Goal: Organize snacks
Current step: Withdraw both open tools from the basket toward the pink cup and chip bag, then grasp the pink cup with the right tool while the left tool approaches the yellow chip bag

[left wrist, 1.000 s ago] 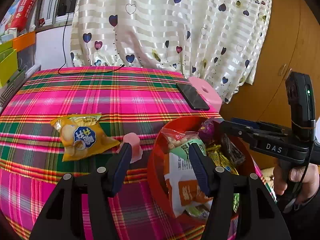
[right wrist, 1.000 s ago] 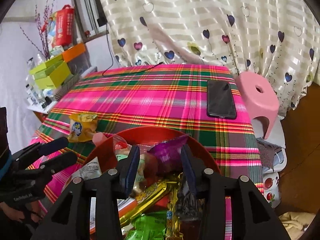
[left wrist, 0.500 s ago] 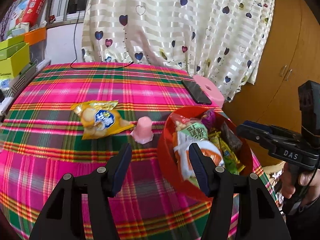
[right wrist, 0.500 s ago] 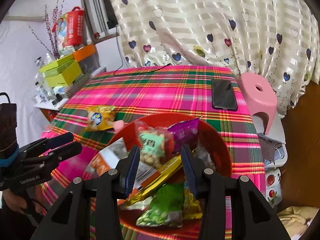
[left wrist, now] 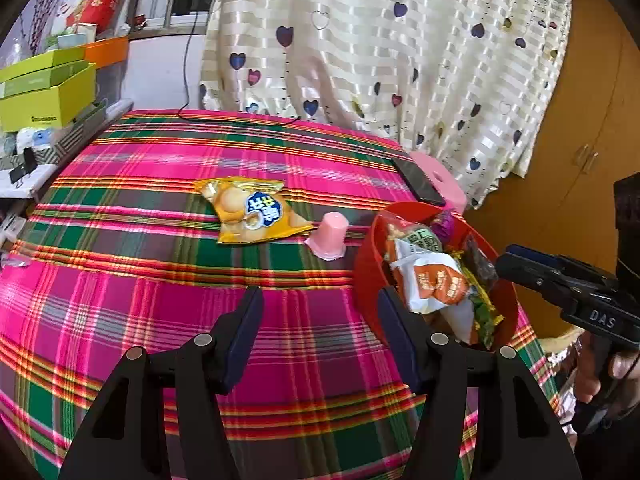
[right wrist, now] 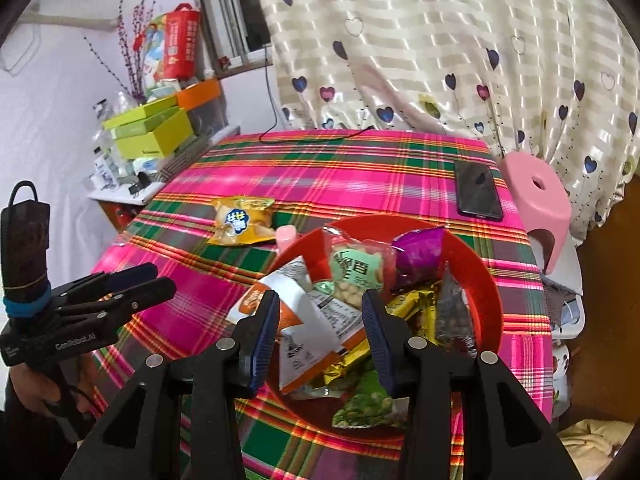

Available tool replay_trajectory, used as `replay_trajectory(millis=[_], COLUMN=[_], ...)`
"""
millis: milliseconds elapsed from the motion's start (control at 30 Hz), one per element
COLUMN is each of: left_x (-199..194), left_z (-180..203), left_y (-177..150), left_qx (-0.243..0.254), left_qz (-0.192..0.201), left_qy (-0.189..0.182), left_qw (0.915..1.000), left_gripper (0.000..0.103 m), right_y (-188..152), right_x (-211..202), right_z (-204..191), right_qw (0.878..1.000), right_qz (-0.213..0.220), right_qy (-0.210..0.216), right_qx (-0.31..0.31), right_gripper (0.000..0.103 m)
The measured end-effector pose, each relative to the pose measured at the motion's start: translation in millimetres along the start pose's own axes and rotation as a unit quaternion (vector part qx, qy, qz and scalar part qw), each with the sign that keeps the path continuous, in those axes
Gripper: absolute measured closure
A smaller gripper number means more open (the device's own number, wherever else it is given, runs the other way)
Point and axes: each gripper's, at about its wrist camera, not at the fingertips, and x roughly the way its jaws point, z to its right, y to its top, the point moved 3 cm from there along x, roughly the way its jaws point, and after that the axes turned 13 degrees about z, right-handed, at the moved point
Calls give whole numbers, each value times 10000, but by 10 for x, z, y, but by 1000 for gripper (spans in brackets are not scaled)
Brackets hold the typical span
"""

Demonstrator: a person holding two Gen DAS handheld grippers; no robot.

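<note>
A red bowl (left wrist: 365, 280) (right wrist: 493, 296) piled with several snack packets stands near the table's front right edge. Left of it on the plaid cloth lie a yellow snack bag (left wrist: 250, 210) (right wrist: 242, 222) and a small pink jelly cup (left wrist: 330, 236) (right wrist: 286, 236). My left gripper (left wrist: 320, 296) (right wrist: 164, 276) hovers open over bare cloth, in front of the cup, with nothing between its fingers. My right gripper (right wrist: 320, 304) (left wrist: 508, 260) is open above the near side of the bowl, over an orange-and-white packet (right wrist: 288, 312). It holds nothing.
A black phone (left wrist: 418, 182) (right wrist: 478, 192) lies at the table's far right edge. A pink stool (right wrist: 536, 188) stands beside the table below a heart-print curtain. Green boxes (right wrist: 152, 132) are stacked on a shelf to the left. A black cable trails along the far edge.
Both grippers have drawn back toward the table's front edge, each staying equally open. The bowl, earlier between the left fingers, now sits right of them. Snacks and bowl have not moved.
</note>
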Motion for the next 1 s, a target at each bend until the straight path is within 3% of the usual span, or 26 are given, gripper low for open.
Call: replay_trajectory(millis=[600,1000], left_x=[-34,5], left_z=[-116,-365], left_y=[43,22], left_qx=[-48,-248], left_qz=[45,16], left_qy=[161,211], left_qw=[9998,9995], left_gripper=[43,43], right_y=[86,256], right_x=[94,530], right_z=[-192,-382], right_qw=[9995,9970], right_qz=[-74,-345], right_qy=[145,237], right_qx=[-259,-649], right_gripper=[62,62])
